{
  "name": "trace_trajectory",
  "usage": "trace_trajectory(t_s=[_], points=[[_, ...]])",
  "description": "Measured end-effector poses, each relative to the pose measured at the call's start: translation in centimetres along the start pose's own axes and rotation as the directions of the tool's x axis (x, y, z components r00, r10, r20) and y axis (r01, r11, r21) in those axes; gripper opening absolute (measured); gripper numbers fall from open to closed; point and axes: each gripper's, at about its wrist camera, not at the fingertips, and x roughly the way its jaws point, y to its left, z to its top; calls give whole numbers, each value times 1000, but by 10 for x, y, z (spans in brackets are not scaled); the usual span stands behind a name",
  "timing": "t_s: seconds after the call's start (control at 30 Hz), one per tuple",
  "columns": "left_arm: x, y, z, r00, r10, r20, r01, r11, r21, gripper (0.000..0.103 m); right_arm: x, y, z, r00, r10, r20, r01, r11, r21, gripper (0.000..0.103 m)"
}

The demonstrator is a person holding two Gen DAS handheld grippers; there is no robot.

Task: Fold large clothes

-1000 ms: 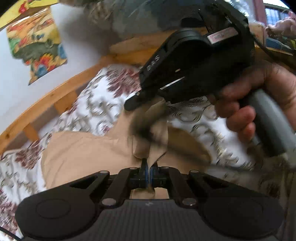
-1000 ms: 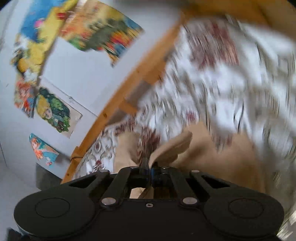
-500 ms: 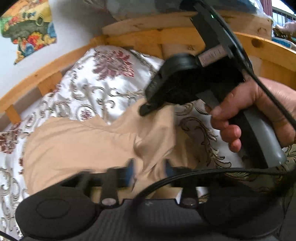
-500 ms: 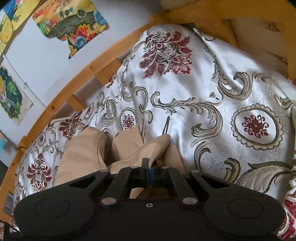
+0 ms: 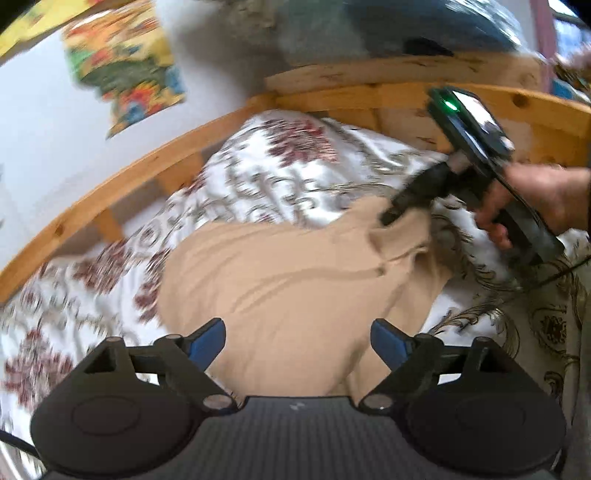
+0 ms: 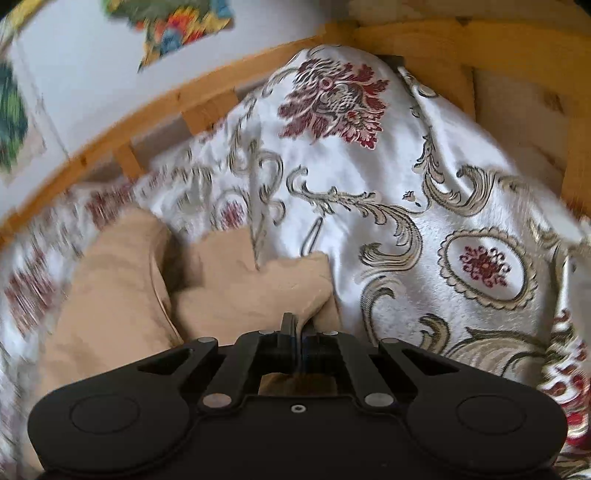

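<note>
Across the bed, one white satin bedspread (image 5: pixel 295 166) is spread, glossy and woven with maroon flowers and grey-gold scrolls; it is bounded by one curved frame of pale knotty wood (image 5: pixel 110 206), beyond which a plain white wall (image 5: pixel 44 122) is seen; two bright paper posters are counted on that wall in the right wrist view, one (image 6: pixel 177 26) at the top and one (image 6: pixel 11 122) at the left edge, both blurred. On the bedspread one tan garment (image 5: pixel 288 295) is laid, matte and soft, creased into shallow folds, with a rounded edge on its left and its far right corner raised; in the right wrist view it is shown in two lobes with a dark gap between them. Two black grippers are counted; the left gripper (image 5: pixel 297 338) is held low over the near part of the garment, its two blue-padded fingers (image 5: pixel 207 341) spread wide apart with nothing between them; the right gripper (image 6: pixel 297 332) is pinched together on the raised corner of the garment, a flap of cloth being seen to stand up from between its fingers; it is gripped by one bare hand (image 5: pixel 543 199), and one small green light (image 5: pixel 450 105) is lit on its body.
</note>
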Motion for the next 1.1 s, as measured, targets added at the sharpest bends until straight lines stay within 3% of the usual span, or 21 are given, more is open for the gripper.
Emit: trace_trajectory(t_s=[0.1,0.23,0.3,0.4,0.5,0.57,0.6,0.67,0.73,0.77,0.8,0.87,0.93,1.1], points=[[-4,26,-16,999,39,3,-38,987,-156,90,1,8,-3,999,-47,-6,46,996,-80,3],[12,60,-28,994,96,-52,-108,922,-372,90,-9,11,-3,994,-109,8,109,991,-82,8],[23,75,-31,991,100,-91,-130,891,-435,88,-25,17,-2,985,-156,78,163,982,-97,23],[47,91,-34,990,22,-141,-92,856,-509,85,-51,24,0,958,-187,219,212,973,-94,36],[56,97,-41,992,-11,-127,-59,842,-536,85,-61,24,4,963,-57,265,75,996,-58,49],[58,99,-43,992,-35,-122,-38,839,-542,85,-51,25,7,975,115,190,-114,993,-15,53],[59,101,-43,992,-47,-121,-28,834,-551,85,-44,27,7,971,184,151,-188,982,10,53],[63,102,-48,991,-66,-118,-13,825,-566,86,-23,38,8,964,259,60,-260,965,22,54],[66,100,-50,990,-78,-117,-3,818,-575,86,-5,51,7,974,224,-7,-224,974,-20,54],[68,101,-51,990,-81,-117,-1,817,-576,86,3,55,6,974,222,-41,-223,974,-32,47],[69,100,-51,990,-80,-119,-3,819,-574,86,8,56,4,966,246,-73,-249,968,-22,28],[70,99,-50,990,-75,-122,-7,827,-562,86,4,59,0,962,258,-92,-259,966,-2,18],[70,97,-49,989,-89,-120,7,828,-561,85,-15,62,-1,966,246,-79,-250,967,-38,15],[75,80,-39,983,-160,-89,94,860,-501,86,-49,72,-15,994,59,-93,-80,967,-243,12]])
